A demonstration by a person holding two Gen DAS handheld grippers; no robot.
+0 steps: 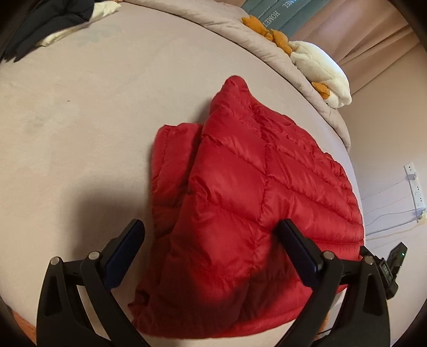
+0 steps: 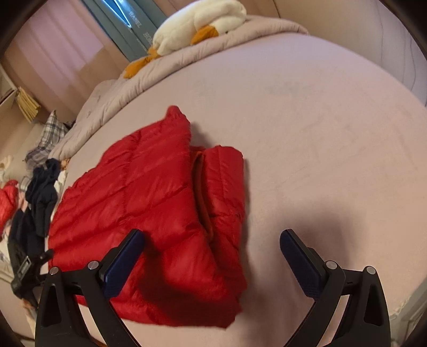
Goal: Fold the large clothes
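A red quilted puffer jacket (image 1: 240, 202) lies folded in a thick bundle on the pale pink bed sheet (image 1: 80, 120). My left gripper (image 1: 210, 227) is open and hovers over the jacket's near part, holding nothing. In the right wrist view the same jacket (image 2: 149, 208) lies left of centre, with a folded flap on its right side. My right gripper (image 2: 212, 237) is open and empty above the jacket's near right edge; its left finger (image 2: 125, 259) is over the fabric.
A rolled grey duvet (image 1: 280, 53) with a white and orange plush toy (image 1: 323, 69) lines the far side of the bed. Dark and white clothes (image 1: 48, 24) lie at the far left. More clothes (image 2: 40, 197) are heaped beside the bed.
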